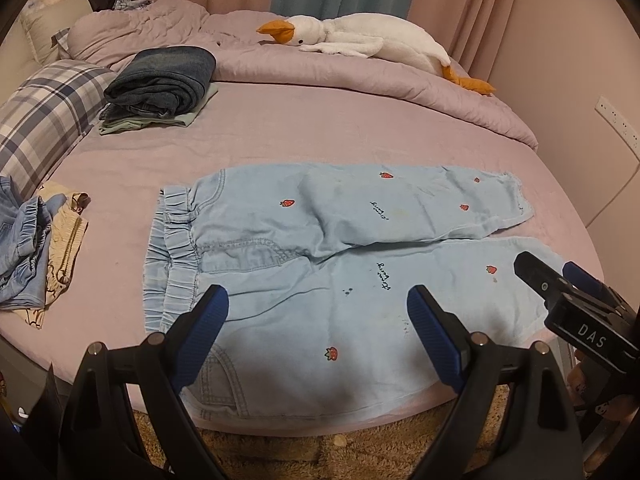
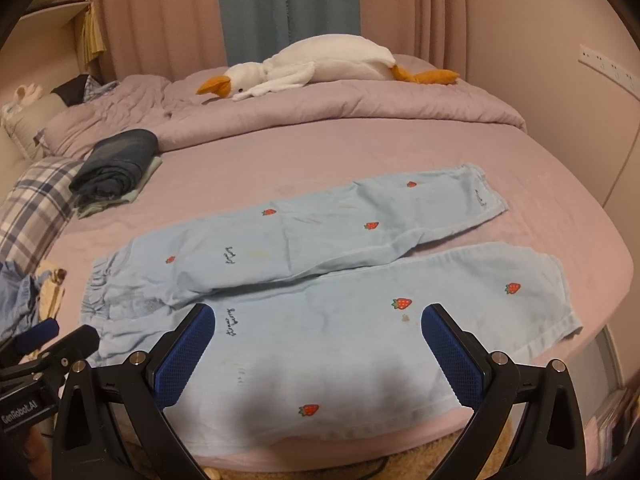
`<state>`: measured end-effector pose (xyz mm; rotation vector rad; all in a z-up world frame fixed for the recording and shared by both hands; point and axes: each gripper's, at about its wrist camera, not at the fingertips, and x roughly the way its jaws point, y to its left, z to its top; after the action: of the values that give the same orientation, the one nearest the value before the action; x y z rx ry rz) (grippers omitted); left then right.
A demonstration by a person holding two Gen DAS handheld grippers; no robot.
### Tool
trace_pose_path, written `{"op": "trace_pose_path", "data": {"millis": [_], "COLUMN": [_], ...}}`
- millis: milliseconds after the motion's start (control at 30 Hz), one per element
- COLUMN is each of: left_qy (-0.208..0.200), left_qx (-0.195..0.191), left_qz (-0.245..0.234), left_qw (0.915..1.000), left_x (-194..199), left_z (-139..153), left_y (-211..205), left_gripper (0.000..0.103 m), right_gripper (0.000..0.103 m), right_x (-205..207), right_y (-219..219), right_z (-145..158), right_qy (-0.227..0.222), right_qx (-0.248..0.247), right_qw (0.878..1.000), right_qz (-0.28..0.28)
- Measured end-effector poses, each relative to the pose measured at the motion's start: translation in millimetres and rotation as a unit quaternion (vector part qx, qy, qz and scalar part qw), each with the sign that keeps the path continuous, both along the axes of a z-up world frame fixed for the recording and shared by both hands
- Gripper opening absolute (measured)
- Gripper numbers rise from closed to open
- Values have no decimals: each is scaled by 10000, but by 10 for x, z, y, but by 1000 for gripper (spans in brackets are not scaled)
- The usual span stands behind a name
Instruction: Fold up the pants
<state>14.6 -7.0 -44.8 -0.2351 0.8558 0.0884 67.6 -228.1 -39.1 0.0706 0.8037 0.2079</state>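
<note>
Light blue pants [image 1: 320, 264] with small red strawberries lie flat on the pink bed, waistband to the left, both legs running right; they also show in the right wrist view [image 2: 320, 280]. My left gripper [image 1: 318, 300] is open and empty, hovering above the near leg by the hip. My right gripper [image 2: 318, 320] is open and empty above the near leg further toward the cuff. The right gripper shows at the right edge of the left wrist view [image 1: 552, 276]. The left gripper shows at the lower left of the right wrist view [image 2: 60, 332].
A stack of folded dark jeans [image 1: 164, 80] lies at the back left beside a plaid pillow [image 1: 44, 120]. Loose clothes [image 1: 36, 248] lie at the left edge. A plush goose [image 1: 372, 40] rests on the rumpled duvet [image 1: 320, 68]. The bed's front edge [image 1: 360, 412] is close below.
</note>
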Motion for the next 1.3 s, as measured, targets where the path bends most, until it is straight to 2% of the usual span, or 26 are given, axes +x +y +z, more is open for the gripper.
{"op": "trace_pose_path", "data": {"millis": [567,667,900,1067,1167,1200,1300], "left_qy": [308,443,551,505,555,618,805], "left_qx": [-284,-320,-279,-420,-506,-495,-502], "left_qz": [78,156,293,412,562,620,824], "left_qw": [9991,9984,9977,9970,9956,9949,9921], "left_x": [157,220,347,434,474,492,541], "left_z": [-174,-235,-304,-280,-336,-377,-502], "left_y": [77,111,143,246,357,385,484], "left_gripper": [91,91,90,89,89,86,79], "right_gripper": [103,103,103,102,102,102,86], "right_x": [90,152,316,408,538,618,873], "right_y": [-290,-489,-1132,-1310,-1592,-1734,-2037], "right_z": [-99,-156,-304,-309,-347,-382,-508], "right_qy": [185,322,584,561,562,617,969], "right_qx": [237,447,684,940,982,1021,852], "right_qw": [9990,9972,9854,9850,9808,9778,9685], "right_qz": [-326,-512,-1447,-1333,-1586,-1723,-2128]}}
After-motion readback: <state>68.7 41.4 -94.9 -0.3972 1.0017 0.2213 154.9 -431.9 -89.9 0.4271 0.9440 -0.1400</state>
